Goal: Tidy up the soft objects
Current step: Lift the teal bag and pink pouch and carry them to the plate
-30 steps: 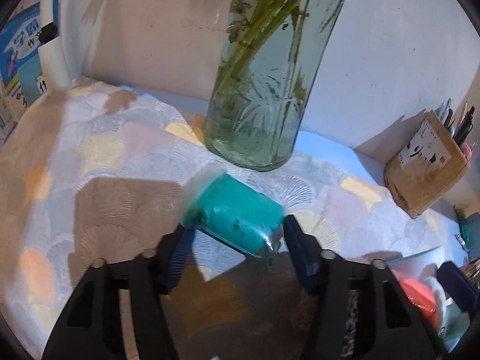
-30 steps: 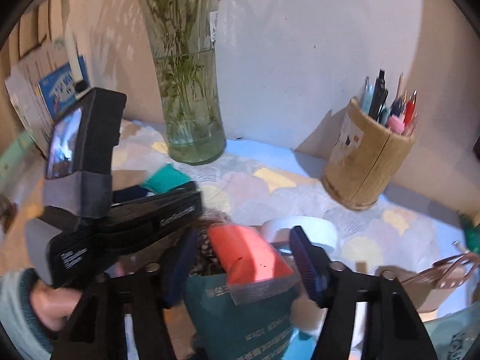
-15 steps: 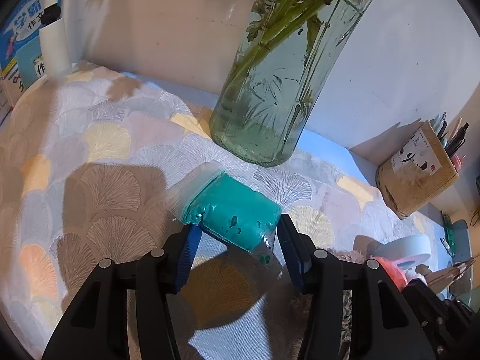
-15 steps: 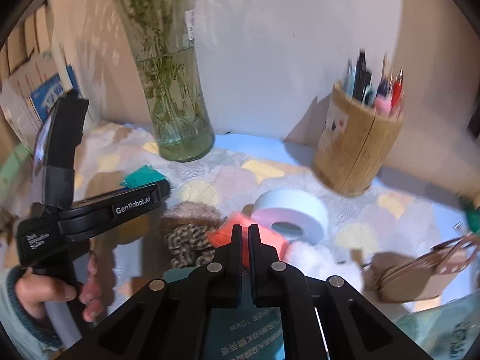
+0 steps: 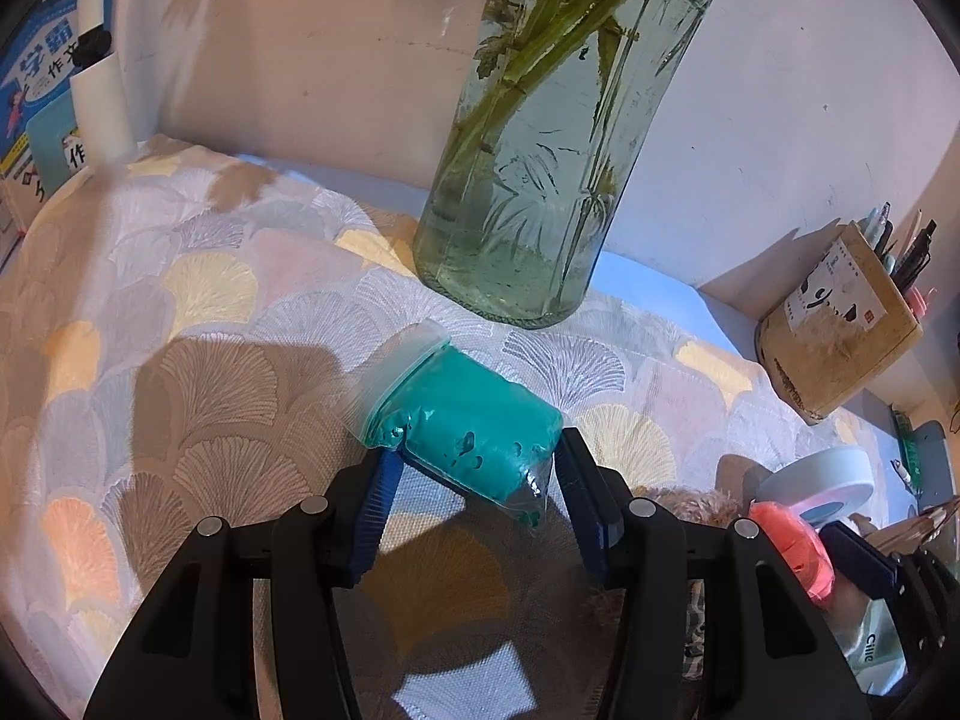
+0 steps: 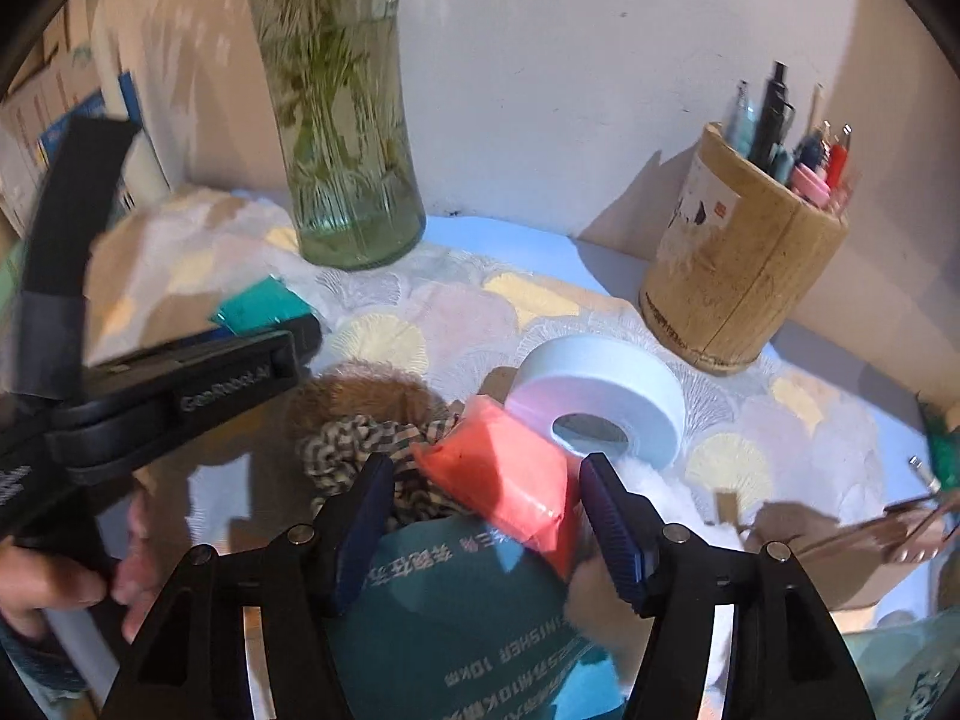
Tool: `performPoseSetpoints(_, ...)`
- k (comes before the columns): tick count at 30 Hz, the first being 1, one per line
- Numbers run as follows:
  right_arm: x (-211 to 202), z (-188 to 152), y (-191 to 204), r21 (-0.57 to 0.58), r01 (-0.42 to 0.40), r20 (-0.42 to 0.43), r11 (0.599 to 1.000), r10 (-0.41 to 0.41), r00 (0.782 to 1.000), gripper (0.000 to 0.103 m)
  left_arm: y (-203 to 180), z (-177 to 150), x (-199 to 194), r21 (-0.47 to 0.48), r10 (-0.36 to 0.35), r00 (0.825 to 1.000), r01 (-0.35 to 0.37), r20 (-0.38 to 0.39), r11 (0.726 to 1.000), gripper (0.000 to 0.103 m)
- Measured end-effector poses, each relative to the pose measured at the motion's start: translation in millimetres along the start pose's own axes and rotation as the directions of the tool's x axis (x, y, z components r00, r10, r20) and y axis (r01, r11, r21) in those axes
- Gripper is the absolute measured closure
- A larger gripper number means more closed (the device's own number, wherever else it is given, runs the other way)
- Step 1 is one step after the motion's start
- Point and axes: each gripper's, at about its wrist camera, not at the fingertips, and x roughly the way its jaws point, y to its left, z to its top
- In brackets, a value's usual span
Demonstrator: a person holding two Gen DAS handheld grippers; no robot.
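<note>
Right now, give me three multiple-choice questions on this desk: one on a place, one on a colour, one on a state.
1. Where does the glass vase stand?
A. behind the teal clay bag
B. inside the pen holder
C. on the tape roll

2. What colour is the clay bag at the right tool?
A. yellow
B. coral red
C. black

3. The left tool is:
A. fully shut
B. out of view
C. around the teal bag

Answers: 1 A, the vase rises beyond the bag. 2 B, the coral red bag lies between its fingers. 3 C, both pads flank the bag.
</note>
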Motion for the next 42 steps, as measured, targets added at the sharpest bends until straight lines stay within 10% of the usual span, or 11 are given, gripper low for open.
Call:
performPoseSetpoints(4,-1.2,-0.5,-4.0,0.018,0.021,0.010,1.000,-0.021,1.000,0.057,1.6,0.7,1.3,-0.010,-0.010,1.000,0.009,-0.003,1.000,0.053)
performPoseSetpoints(17,-54.5,-1.4,-32.0,0.158,-0.075,0.159,0.985,0.050,0.986,0.059,10.6,10.9,-16.0,-0.078,-0.060,0.998,0.057,-0.034,0.995,0.053)
performPoseSetpoints(42,-166.8,-51.1,12.1,0.033,-0.151,0.306,0.988,0.134,0.943,0.059,6.9,-46.5,-191.8,0.038,-0.119,0.987,0.115,0.106,0.993,0.053)
